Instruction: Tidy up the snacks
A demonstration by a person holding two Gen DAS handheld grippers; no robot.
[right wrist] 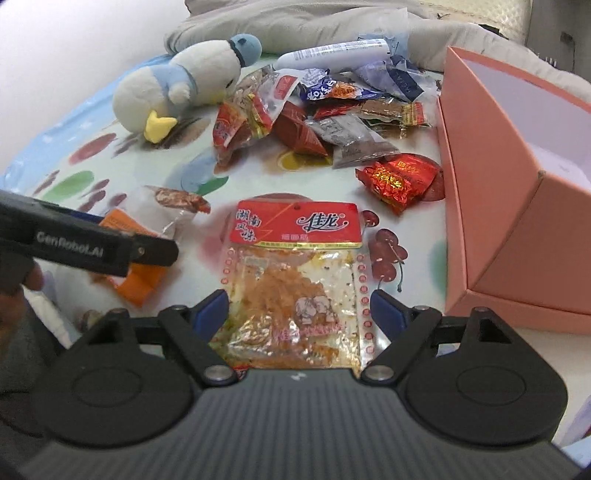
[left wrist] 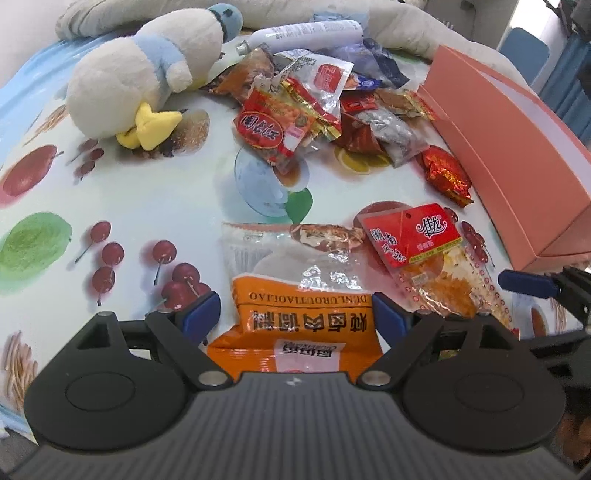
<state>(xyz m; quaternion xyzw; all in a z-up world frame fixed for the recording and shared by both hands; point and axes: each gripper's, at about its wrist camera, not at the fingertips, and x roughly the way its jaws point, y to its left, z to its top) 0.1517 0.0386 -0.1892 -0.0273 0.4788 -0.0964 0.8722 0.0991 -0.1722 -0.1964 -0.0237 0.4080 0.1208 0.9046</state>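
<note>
Spread wide over the fruit-print tablecloth point(left wrist: 155, 199): left gripper point(left wrist: 291, 314) astride, not pinching, the orange seasoning packet point(left wrist: 306, 314) printed "DUNLUROUTIAOLIAO". Likewise spread: right gripper point(right wrist: 295, 310) around the red-topped clear snack bag point(right wrist: 295, 280), pads clear of it. Behind, mid-cloth, a loose heap of assorted foil and plastic snack packets point(left wrist: 314, 107), too tangled to count. One red-gold foil pouch point(right wrist: 399, 181) beside the open pink cardboard box point(right wrist: 495, 192) at the right edge. One white-and-blue plush duck point(left wrist: 147, 74) far left; one white tube point(left wrist: 306, 35) at the far edge. "GenRobot.AI" on the left gripper's arm.
</note>
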